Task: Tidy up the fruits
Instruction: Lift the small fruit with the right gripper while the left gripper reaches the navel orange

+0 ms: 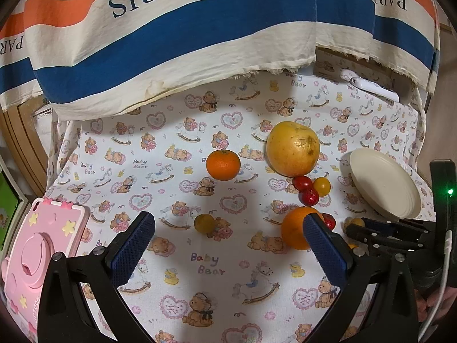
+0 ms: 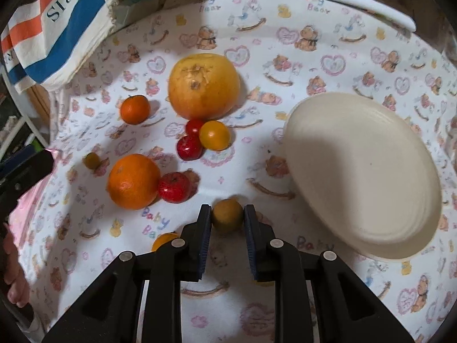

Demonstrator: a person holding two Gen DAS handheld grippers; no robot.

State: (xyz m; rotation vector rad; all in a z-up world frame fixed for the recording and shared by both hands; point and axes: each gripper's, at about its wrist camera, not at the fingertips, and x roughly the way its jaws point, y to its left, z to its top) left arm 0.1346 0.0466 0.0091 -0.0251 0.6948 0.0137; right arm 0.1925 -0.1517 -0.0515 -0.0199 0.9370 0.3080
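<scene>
Fruit lies scattered over the middle of the bench on a bear-print cloth (image 2: 257, 23), and the step in hand looks to be the lifting of one small piece toward the plate (image 2: 362, 177), which sits empty near the right edge; the right gripper (image 2: 227, 217) has its jaws drawn narrow around a small yellow-green fruit (image 2: 227, 214), a pad on either side of it, though whether the pads already press the skin I cannot tell.

To do it well, I would judge: close gently until both pads bear on the widest part, for so round and small a thing will squirt forward if pinched off-centre; lift straight up before swinging right, since the plate's near rim stands close by and is tilted; set the fruit down in the plate's hollow, not on its slope, or it may roll.

Neighbours to mind: the orange (image 2: 132, 181) touching a red fruit (image 2: 174, 187) just to the left of the jaws; a further orange-coloured piece (image 2: 165, 240) partly hidden behind the left finger; the grapefruit (image 2: 204, 85) with a cluster of three small fruits (image 2: 202, 138) at its near side; a mandarin (image 2: 134, 109) and another small yellow-green one (image 2: 92, 160) toward the left edge.

The left gripper (image 1: 228, 245) hangs over the cloth with jaws wide and holding nothing; it should stay clear of the swing.
</scene>
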